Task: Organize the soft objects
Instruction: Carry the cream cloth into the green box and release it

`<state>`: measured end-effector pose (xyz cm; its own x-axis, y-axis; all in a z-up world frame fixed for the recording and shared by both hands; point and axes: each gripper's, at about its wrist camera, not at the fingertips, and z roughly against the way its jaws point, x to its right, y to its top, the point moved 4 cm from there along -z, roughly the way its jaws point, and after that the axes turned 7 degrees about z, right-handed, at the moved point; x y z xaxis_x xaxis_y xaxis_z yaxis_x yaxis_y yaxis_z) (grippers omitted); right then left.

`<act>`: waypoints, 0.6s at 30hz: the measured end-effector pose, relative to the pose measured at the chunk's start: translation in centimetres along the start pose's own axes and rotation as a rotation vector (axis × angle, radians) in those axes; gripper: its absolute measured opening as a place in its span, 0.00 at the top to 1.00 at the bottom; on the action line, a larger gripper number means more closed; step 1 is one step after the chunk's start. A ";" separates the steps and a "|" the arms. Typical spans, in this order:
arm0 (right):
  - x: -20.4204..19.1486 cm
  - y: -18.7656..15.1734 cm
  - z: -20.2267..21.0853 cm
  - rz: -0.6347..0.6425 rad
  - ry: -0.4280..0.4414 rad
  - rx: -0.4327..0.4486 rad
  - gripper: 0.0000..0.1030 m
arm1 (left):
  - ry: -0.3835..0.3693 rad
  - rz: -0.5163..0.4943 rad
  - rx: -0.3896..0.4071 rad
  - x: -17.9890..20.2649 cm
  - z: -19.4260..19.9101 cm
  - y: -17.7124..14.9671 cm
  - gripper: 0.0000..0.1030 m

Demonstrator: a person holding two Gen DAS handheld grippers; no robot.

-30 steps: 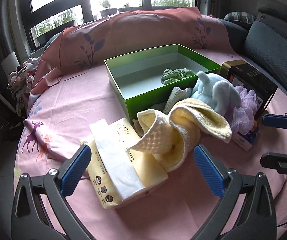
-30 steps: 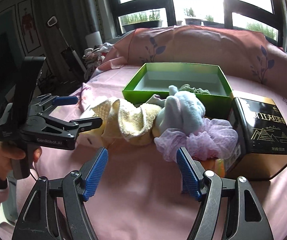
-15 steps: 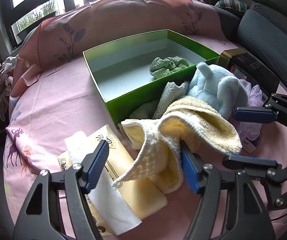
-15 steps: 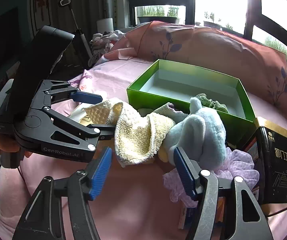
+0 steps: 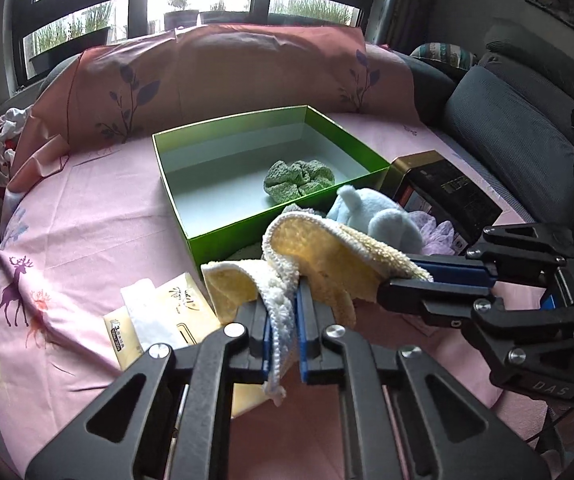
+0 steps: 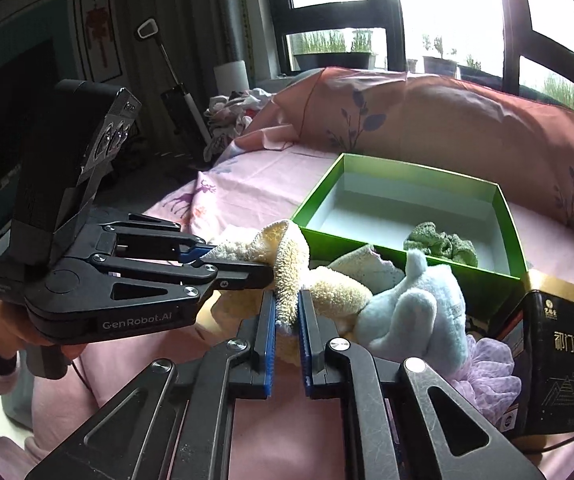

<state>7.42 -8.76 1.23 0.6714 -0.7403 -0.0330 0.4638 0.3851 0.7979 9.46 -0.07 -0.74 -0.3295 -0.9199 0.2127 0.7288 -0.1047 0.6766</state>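
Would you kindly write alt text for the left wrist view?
Both grippers, left gripper and right gripper, are shut on a yellow towel above a pink sheet. Behind is an open green box holding a green cloth.

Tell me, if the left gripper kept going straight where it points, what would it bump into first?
Probably the front wall of the green box. The left gripper, shut on the yellow towel, points at it, though depth is hard to judge.

A pink bedsheet [image 5: 87, 216] with deer prints covers the bed. A tissue pack [image 5: 159, 320] lies on it, a black-and-gold tin [image 6: 563, 356] stands at the right, and potted plants [image 5: 179, 16] line the window sill.
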 end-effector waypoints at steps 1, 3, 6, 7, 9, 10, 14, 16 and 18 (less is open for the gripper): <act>-0.2 0.6 0.9 0.003 0.000 0.024 0.89 | -0.006 -0.009 0.020 0.5 1.0 0.5 0.92; -0.7 2.1 2.7 0.009 0.012 0.070 0.89 | -0.001 -0.034 0.065 1.5 3.1 1.6 0.92; -1.3 4.6 5.6 0.040 0.007 0.148 0.89 | -0.008 -0.068 0.131 2.9 6.3 3.5 0.92; -1.5 5.5 6.5 0.047 0.006 0.172 0.89 | -0.004 -0.077 0.149 3.2 7.3 4.2 0.92; -1.5 7.3 8.1 0.067 -0.008 0.219 0.89 | -0.003 -0.094 0.184 3.9 8.9 5.9 0.92; -1.4 8.3 8.7 0.083 -0.029 0.238 0.89 | 0.000 -0.103 0.201 4.1 9.6 6.8 0.92; -0.3 11.7 9.8 0.112 -0.096 0.282 0.89 | 0.036 -0.141 0.267 4.7 11.0 10.7 0.92; 0.3 13.1 9.8 0.125 -0.127 0.291 0.89 | 0.052 -0.155 0.289 4.8 10.9 12.5 0.91; 1.2 14.3 9.1 0.122 -0.152 0.289 0.89 | 0.068 -0.154 0.296 4.5 9.9 14.0 0.91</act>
<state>9.62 -9.15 18.11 0.6080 -0.7803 0.1463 0.1880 0.3205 0.9284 12.24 -1.96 16.74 -0.3741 -0.9260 0.0509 0.4640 -0.1394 0.8748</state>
